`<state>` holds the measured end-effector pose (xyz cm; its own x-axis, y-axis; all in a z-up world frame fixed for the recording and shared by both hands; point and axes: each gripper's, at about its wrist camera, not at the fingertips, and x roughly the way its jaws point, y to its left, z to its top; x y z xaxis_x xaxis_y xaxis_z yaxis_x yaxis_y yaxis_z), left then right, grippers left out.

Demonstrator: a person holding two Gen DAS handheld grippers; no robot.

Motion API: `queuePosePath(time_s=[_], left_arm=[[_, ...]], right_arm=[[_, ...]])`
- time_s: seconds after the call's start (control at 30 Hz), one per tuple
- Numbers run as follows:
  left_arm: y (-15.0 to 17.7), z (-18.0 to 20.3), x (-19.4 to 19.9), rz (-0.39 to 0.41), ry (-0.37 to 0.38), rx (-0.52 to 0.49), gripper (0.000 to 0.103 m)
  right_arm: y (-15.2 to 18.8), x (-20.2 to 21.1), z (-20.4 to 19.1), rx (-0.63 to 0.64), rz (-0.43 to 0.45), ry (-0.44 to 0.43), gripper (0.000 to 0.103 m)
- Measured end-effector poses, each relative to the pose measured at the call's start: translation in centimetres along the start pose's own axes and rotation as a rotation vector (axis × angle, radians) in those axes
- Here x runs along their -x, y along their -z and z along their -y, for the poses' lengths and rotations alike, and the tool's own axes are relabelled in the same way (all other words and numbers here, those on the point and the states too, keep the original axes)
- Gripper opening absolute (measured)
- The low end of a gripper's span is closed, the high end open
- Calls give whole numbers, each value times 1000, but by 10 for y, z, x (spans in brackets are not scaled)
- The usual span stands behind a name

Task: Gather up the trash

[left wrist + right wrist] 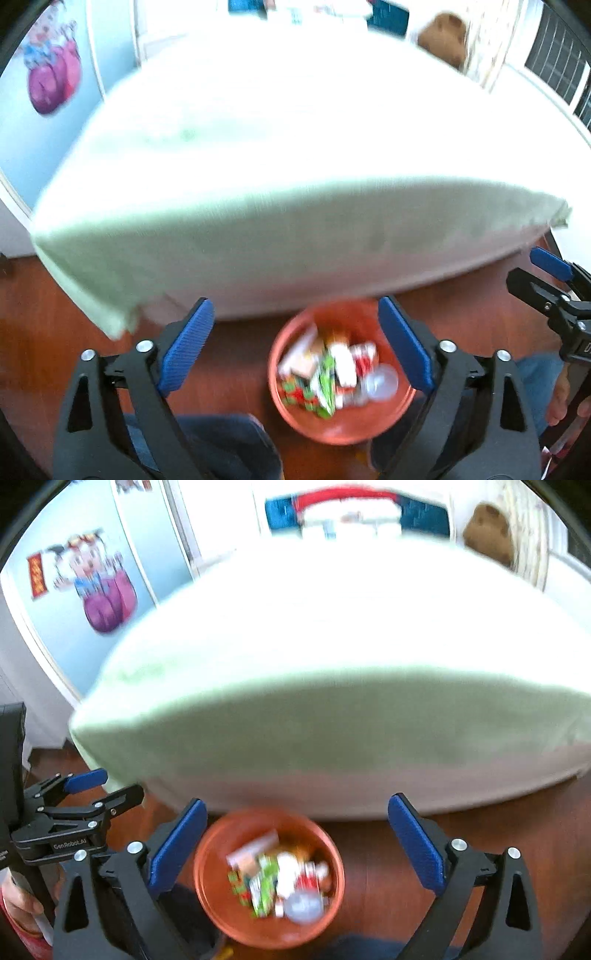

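Note:
An orange round bin (321,424) stands on the brown floor in front of the table, also in the right wrist view (218,893). It holds mixed trash (328,376): wrappers, small cartons and a clear plastic lid (304,904). My left gripper (295,343) is open and empty above the bin. My right gripper (295,842) is open and empty above the bin too. The right gripper shows at the right edge of the left wrist view (554,280), and the left gripper at the left of the right wrist view (92,786). Both views are blurred.
A table with a pale green cloth (280,155) fills the middle of both views (332,664). A light blue door with a cartoon sticker (96,587) is at the far left. My legs in jeans (221,443) are beside the bin.

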<state>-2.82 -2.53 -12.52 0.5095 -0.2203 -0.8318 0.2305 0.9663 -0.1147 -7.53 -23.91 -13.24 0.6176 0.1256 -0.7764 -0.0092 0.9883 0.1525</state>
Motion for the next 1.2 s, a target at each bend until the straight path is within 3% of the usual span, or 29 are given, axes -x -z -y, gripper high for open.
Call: queuePosePath(time_s=[0.23, 0.37, 0.53, 1.2], left_arm=[[-49, -10, 63, 219, -66, 6, 90], [-68, -14, 88, 313, -84, 31, 90], [-83, -10, 108, 403, -109, 33, 90], [-97, 3, 136, 508, -105, 35, 90]], right_arm=[[-46, 56, -18, 56, 239, 26, 97], [-61, 76, -24, 66, 331, 38, 97], [-70, 90, -28, 68, 380, 37, 97], [-79, 120, -29, 71, 469, 54, 97]])
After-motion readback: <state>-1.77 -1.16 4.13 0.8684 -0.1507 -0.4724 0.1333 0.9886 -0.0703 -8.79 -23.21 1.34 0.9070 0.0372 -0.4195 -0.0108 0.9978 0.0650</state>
